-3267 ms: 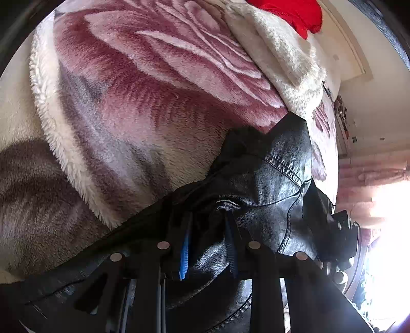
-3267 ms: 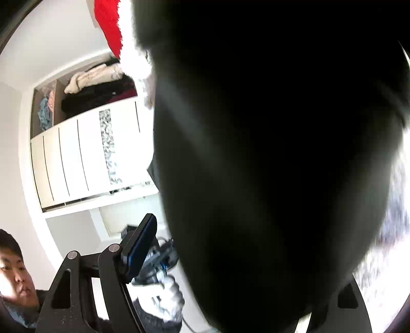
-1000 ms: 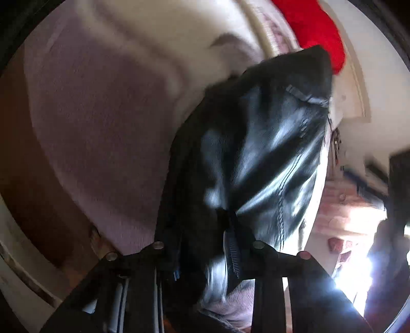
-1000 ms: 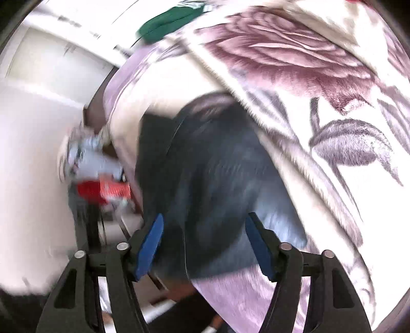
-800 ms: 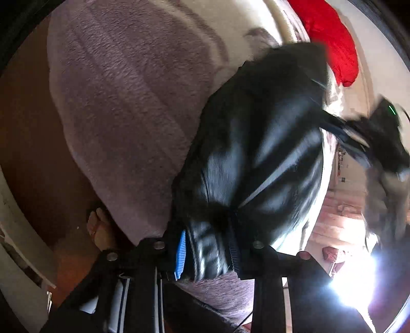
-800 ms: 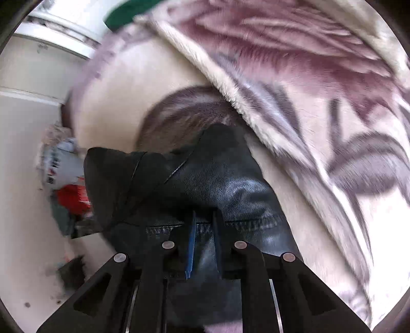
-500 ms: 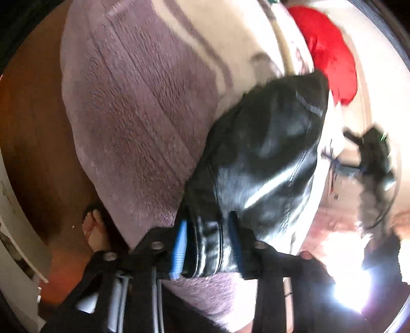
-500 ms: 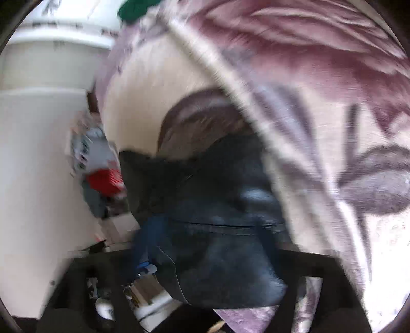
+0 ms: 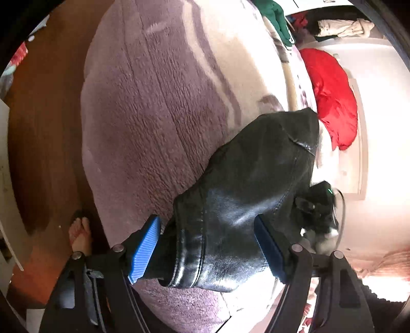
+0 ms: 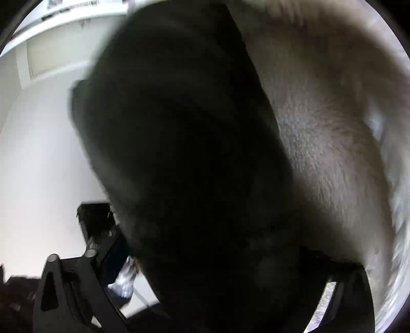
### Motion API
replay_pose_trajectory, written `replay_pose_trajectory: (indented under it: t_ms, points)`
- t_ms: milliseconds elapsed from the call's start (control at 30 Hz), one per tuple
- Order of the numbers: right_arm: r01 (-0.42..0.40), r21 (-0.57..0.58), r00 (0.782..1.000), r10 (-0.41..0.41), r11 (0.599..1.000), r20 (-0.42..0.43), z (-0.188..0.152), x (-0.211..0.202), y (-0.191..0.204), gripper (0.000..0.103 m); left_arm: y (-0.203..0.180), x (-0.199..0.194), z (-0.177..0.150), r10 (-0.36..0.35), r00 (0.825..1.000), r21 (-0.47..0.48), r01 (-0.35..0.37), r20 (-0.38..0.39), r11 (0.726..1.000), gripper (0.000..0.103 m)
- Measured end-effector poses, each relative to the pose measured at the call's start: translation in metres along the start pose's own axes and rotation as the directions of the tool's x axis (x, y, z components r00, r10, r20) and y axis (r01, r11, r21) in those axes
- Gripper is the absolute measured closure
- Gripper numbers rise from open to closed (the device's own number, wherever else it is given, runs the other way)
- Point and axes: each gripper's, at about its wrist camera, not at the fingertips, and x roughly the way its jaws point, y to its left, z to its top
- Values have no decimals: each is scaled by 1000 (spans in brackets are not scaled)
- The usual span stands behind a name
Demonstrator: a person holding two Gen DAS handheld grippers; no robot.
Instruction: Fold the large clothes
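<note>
A black leather jacket [image 9: 251, 194] lies folded on the purple and cream blanket [image 9: 159, 107] that covers the bed. My left gripper [image 9: 206, 249] is at the jacket's near hem. Its jaws are opening, and the hem lies loose between the blue pads [image 9: 143, 251]. My right gripper [image 9: 317, 212] is at the jacket's far right edge. In the right wrist view the jacket [image 10: 194, 153] is a dark blur filling the space between the wide-set fingers [image 10: 112, 253] of that gripper [image 10: 217, 253], whose jaws are closing a little. No pad visibly presses on the leather.
A red garment [image 9: 333, 102] and a green one [image 9: 276, 20] lie at the far side of the bed. A person's sandalled foot [image 9: 80, 233] stands on the wooden floor [image 9: 46, 128] to the left. An open wardrobe shelf [image 9: 343, 25] holds clothes.
My left jaws have spread off the jacket's hem. The right gripper let go of the jacket, opened wide and sank close to it, so the jacket now fills its view.
</note>
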Motion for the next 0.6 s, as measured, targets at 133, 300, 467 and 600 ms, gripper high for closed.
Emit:
replay_pose_trajectory:
  t_ms: [133, 300, 467, 600]
  points:
    - [16, 72, 979, -30, 997, 202, -40, -28, 20, 44, -3, -17, 10, 25, 996, -16, -24, 88, 1000, 30]
    - [-92, 104, 872, 30, 990, 489, -101, -65, 36, 52, -23, -46, 25, 24, 977, -5, -24, 212, 1000, 30]
    - [-199, 244, 637, -64, 949, 768, -175, -98, 13, 45, -49, -45, 31, -5, 973, 73, -12, 230, 997, 30]
    - [-134, 504, 786, -218, 854, 578, -187, -53, -44, 24, -62, -4, 22, -15, 990, 103, 0, 139, 995, 30]
